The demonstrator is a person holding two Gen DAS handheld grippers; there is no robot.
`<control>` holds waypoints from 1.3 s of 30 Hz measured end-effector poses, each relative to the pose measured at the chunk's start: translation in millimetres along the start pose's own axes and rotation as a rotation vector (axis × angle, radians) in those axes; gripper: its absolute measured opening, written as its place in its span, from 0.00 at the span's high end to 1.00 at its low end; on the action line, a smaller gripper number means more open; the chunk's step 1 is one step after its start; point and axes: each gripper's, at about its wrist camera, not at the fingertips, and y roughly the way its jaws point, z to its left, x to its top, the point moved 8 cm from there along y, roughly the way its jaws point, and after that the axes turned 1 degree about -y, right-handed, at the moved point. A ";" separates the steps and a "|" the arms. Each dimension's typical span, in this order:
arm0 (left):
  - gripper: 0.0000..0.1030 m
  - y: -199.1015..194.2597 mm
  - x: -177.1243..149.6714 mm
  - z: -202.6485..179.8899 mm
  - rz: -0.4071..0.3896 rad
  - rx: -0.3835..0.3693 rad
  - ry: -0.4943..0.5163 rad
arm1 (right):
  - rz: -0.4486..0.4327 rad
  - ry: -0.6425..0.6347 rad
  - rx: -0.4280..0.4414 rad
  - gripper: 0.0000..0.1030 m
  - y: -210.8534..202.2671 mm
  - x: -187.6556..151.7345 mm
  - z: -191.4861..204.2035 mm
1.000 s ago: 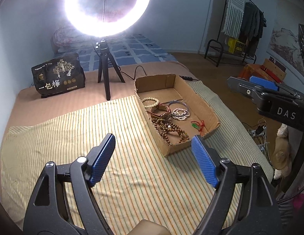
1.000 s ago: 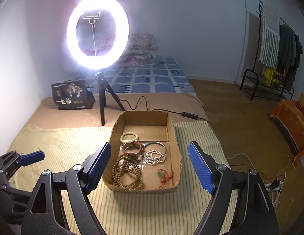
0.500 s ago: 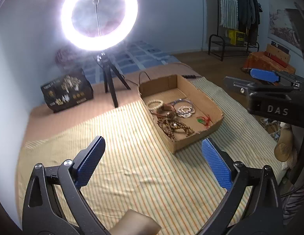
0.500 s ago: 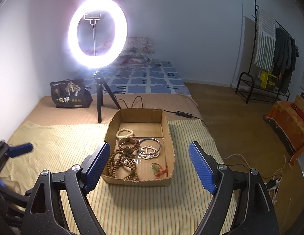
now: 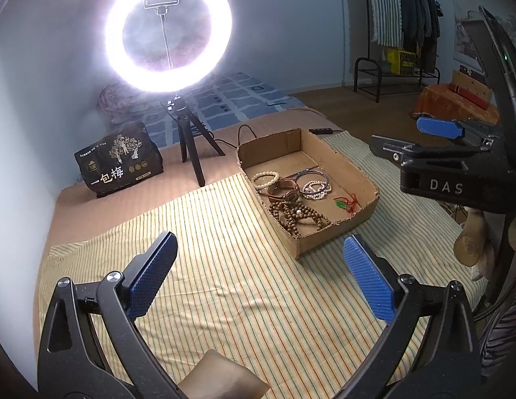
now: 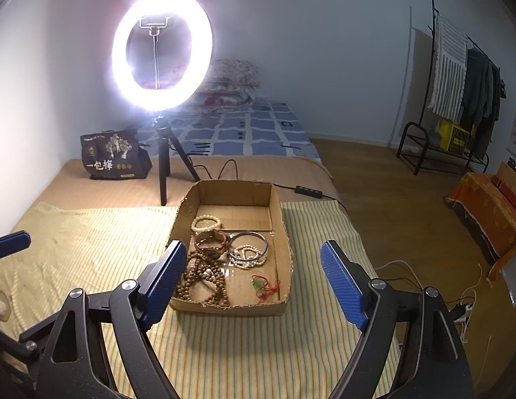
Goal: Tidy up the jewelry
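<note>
A shallow cardboard box [image 6: 281,212] sits on the striped cloth and holds jewelry: a cream bead bracelet [image 6: 206,223], a brown watch [image 6: 209,242], a silver bangle [image 6: 248,241], a pearl strand [image 6: 248,257], long wooden beads [image 6: 204,281] and a green charm on red cord [image 6: 264,286]. The box also shows in the left wrist view [image 5: 364,183]. My right gripper [image 6: 254,282] is open and empty, above the box's near end. My left gripper [image 5: 258,272] is open and empty, over the cloth left of the box.
A lit ring light on a black tripod [image 6: 163,169] stands behind the box, its cable [image 6: 224,166] running to a switch. A black printed bag [image 6: 113,156] sits at the back left. The bed edge and wooden floor [image 6: 391,206] lie to the right.
Both grippers have shifted slightly; the left view has swung left and pulled back, and the right gripper has come a little closer over the box. Both stay open.
</note>
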 end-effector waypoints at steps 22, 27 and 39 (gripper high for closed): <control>0.01 -4.5 6.4 3.1 -0.006 0.000 -0.017 | 0.005 -0.009 0.003 0.20 0.3 -2.0 -0.4; 0.01 -4.9 7.1 3.8 -0.007 -0.004 -0.022 | 0.005 -0.010 0.003 0.20 0.2 -1.9 -0.5; 0.01 -6.9 6.8 0.6 0.000 -0.031 -0.049 | 0.006 -0.011 0.002 0.20 0.0 -2.6 -1.4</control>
